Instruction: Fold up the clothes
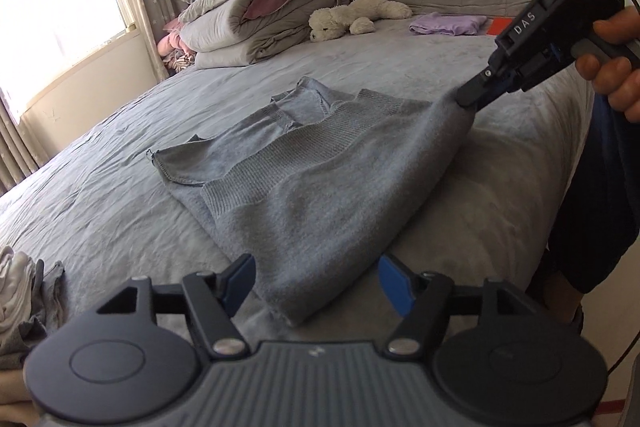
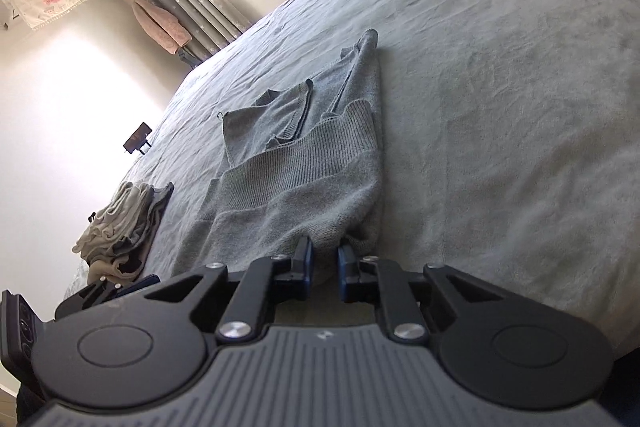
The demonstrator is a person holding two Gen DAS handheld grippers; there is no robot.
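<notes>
Right hand-held gripper point(image 2: 324, 263) pinches the grey sweater's point(image 1: 304, 187) corner; left hand-held gripper point(image 1: 316, 283) gapes beside it.

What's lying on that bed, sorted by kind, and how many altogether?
Grey sweaters: 1
Purple garments: 1
Clothes piles: 1
Soft toys: 1
Bedding stacks: 1
Total: 5

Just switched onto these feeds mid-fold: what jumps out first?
The grey sweater lies partly folded in the middle of the bed, and the right tongs pinch its far corner, lifting it slightly. The left tongs stand open around the near corner, not pressing it. Behind, a white plush toy lies beside stacked quilts near the window.
</notes>
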